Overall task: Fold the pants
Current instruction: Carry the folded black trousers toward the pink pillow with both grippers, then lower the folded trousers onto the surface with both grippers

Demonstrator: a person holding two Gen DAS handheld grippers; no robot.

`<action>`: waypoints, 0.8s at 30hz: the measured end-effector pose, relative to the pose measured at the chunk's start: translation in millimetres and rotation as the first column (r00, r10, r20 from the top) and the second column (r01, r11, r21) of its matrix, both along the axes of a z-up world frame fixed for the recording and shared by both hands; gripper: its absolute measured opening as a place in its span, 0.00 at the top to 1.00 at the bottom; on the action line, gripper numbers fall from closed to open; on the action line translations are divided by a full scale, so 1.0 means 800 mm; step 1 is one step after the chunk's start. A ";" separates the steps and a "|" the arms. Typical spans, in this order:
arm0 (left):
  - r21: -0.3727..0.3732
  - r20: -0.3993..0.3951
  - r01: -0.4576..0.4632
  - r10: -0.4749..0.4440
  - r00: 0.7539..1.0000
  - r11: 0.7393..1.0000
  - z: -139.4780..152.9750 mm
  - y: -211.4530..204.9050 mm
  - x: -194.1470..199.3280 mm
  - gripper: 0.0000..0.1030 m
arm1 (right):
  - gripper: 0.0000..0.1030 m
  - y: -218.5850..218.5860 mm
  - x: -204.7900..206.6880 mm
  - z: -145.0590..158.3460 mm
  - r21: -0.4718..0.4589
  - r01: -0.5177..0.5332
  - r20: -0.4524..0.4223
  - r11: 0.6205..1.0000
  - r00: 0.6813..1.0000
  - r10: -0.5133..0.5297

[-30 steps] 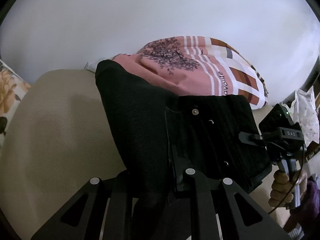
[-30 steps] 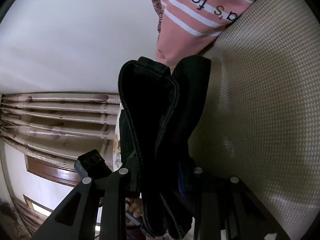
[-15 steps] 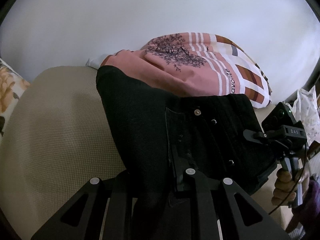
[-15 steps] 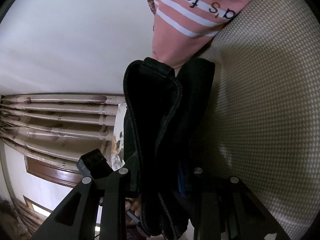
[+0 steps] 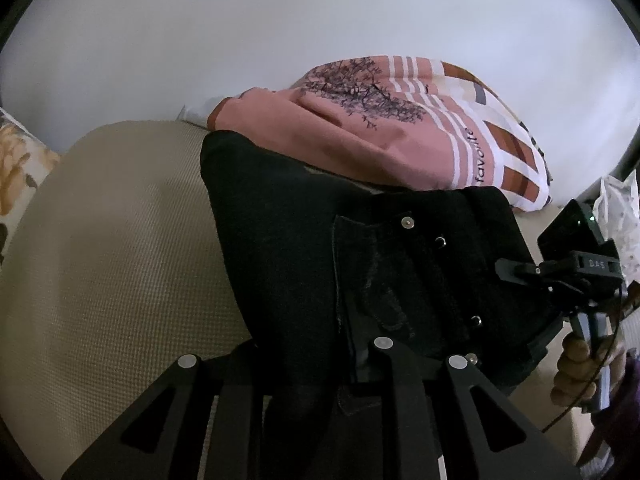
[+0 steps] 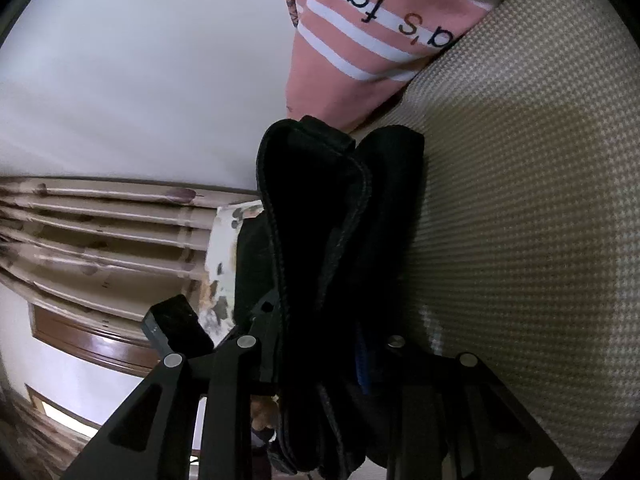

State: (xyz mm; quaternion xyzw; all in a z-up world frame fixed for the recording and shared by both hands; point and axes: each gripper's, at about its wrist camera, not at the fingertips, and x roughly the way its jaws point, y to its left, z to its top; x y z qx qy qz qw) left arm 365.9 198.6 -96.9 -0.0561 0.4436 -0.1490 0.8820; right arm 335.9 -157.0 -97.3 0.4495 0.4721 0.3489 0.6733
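Black pants with metal rivets are folded in a thick stack over a beige woven surface. My left gripper is shut on the near edge of the pants. My right gripper is shut on the waistband end of the pants, which show edge-on as stacked layers. The right gripper also shows in the left wrist view at the right edge of the pants, held by a hand. The pants' far end lies against a pink pillow.
A pink striped pillow with a tree print lies just behind the pants, also in the right wrist view. A floral cushion is at far left. A white wall is behind. A curtain hangs at left.
Both grippers have carried the pants slightly lower and nearer over the beige surface. More of the pink pillow shows above the pants. The grips are unchanged.
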 end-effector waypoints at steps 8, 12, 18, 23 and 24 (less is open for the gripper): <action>0.009 -0.008 -0.007 0.007 1.000 1.000 -0.011 0.005 0.002 0.81 | 0.75 0.008 0.000 0.014 -0.095 0.000 0.021 0.995 1.000 0.002; 0.007 -0.009 -0.012 0.012 1.000 1.000 -0.015 0.007 0.003 0.79 | 0.75 0.015 -0.002 0.025 -0.156 0.001 0.037 0.988 0.999 0.005; 0.011 -0.008 -0.017 0.017 1.000 1.000 -0.020 0.009 0.004 0.77 | 0.75 0.026 -0.004 0.030 -0.245 0.011 0.067 0.970 0.998 0.006; 0.009 -0.006 -0.022 0.023 1.000 1.000 -0.025 0.012 0.005 0.74 | 0.75 0.034 -0.005 0.029 -0.317 0.018 0.093 0.948 0.996 0.012; 0.007 -0.006 -0.024 0.024 1.000 1.000 -0.026 0.013 0.005 0.73 | 0.75 0.035 -0.005 0.030 -0.328 0.019 0.099 0.944 0.995 0.015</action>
